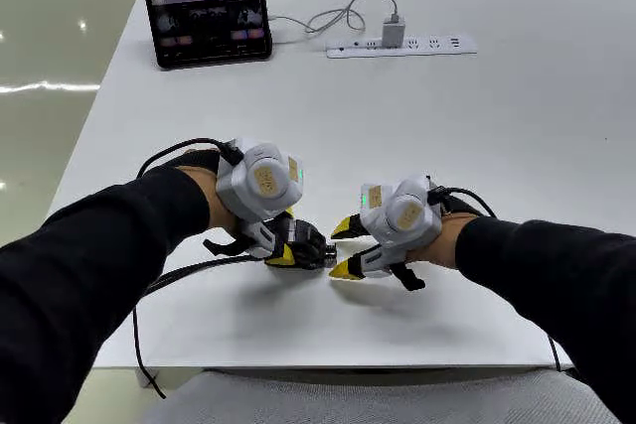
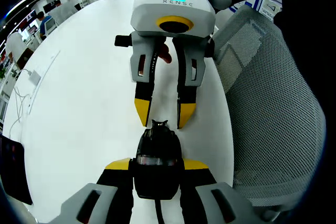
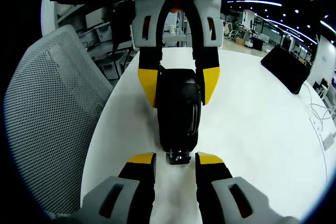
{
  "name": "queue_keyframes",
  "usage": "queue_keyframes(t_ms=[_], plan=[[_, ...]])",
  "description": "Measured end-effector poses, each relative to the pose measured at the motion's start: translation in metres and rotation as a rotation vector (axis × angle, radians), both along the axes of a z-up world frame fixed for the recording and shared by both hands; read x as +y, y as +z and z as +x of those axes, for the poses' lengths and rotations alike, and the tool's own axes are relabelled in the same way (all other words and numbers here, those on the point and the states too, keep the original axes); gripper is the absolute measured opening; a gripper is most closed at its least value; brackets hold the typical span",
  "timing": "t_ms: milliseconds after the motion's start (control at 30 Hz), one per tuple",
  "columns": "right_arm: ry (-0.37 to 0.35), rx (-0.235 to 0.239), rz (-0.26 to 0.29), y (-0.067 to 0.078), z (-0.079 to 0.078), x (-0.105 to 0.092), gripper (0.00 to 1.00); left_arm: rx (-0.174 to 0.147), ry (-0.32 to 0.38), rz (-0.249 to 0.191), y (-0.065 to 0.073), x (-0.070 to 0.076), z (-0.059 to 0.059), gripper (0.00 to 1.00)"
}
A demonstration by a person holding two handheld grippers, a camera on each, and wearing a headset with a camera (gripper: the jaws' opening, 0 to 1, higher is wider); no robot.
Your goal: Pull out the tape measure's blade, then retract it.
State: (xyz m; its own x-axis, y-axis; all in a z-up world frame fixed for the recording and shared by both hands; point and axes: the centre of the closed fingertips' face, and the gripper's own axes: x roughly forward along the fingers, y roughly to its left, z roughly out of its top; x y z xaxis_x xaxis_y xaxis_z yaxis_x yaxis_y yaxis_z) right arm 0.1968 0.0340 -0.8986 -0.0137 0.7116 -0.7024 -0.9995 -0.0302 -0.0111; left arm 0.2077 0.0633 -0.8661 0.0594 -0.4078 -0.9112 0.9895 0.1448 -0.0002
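White table (image 1: 417, 116), tape measure (image 1: 304, 242) half hidden

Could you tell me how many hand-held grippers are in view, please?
2: the left hand-held gripper clamps the tape measure; the right hand-held gripper faces it, jaws open beside its tip.

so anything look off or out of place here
Nothing stands out. The tape measure sits squarely clamped in the left gripper with its blade in, and the right gripper is open either side of the blade's tip. No damage shows.
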Motion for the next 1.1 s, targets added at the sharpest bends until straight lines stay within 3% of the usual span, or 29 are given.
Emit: queue_keyframes(t_ms=[267, 467, 1100], plan=[[-0.013, -0.025, -0.022, -0.004, 0.006, 0.0, 0.13, -0.004, 0.002, -0.003, 0.0, 0.0, 0.0, 0.3], [0.01, -0.017, -0.055, -0.011, 0.005, 0.004, 0.12, -0.004, 0.002, -0.005, 0.0, 0.0, 0.0, 0.3], [-0.006, 0.014, -0.058, -0.007, 0.007, -0.002, 0.1, 0.004, 0.015, -0.022, 0.001, 0.001, 0.001, 0.3]])
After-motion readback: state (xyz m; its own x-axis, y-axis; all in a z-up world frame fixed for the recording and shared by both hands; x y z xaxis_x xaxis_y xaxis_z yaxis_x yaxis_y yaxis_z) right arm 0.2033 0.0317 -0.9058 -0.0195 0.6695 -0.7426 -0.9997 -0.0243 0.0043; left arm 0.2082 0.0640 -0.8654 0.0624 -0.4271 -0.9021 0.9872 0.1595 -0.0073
